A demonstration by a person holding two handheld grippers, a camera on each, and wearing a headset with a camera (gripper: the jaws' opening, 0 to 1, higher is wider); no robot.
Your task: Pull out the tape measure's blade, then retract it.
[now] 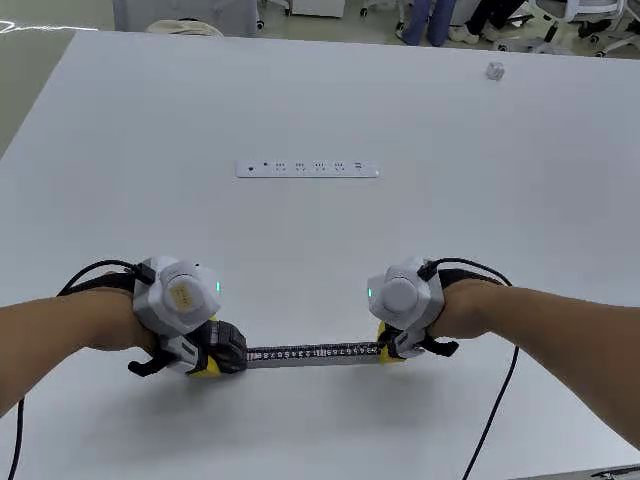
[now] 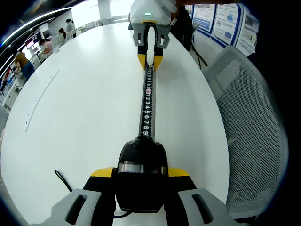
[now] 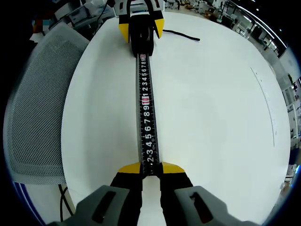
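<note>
Clamping the black tape measure (image 2: 141, 165) by its case between the yellow-tipped jaws of the left gripper (image 1: 205, 362), low at the near part of the white table (image 1: 320, 100), with contact between case and tabletop not being clear. Stretching the numbered blade (image 3: 146, 113) out straight and level from the case, running left to right in the head view. Pinching the blade's free end tight in the closed jaws of the right gripper (image 3: 150, 168), well apart from the case and facing it along the drawn-out length. Reaching in from the near edge with two bare forearms (image 1: 560, 330), one behind each gripper. Trailing black cables (image 1: 497, 400) from the grippers over the tabletop. Showing, farther back at mid-table, a flat white power strip (image 1: 307, 169), and near the far right edge a small crumpled scrap (image 1: 494, 70). Catching, in both gripper views, a grey mesh chair (image 2: 254, 127) standing just beside the table's edge
</note>
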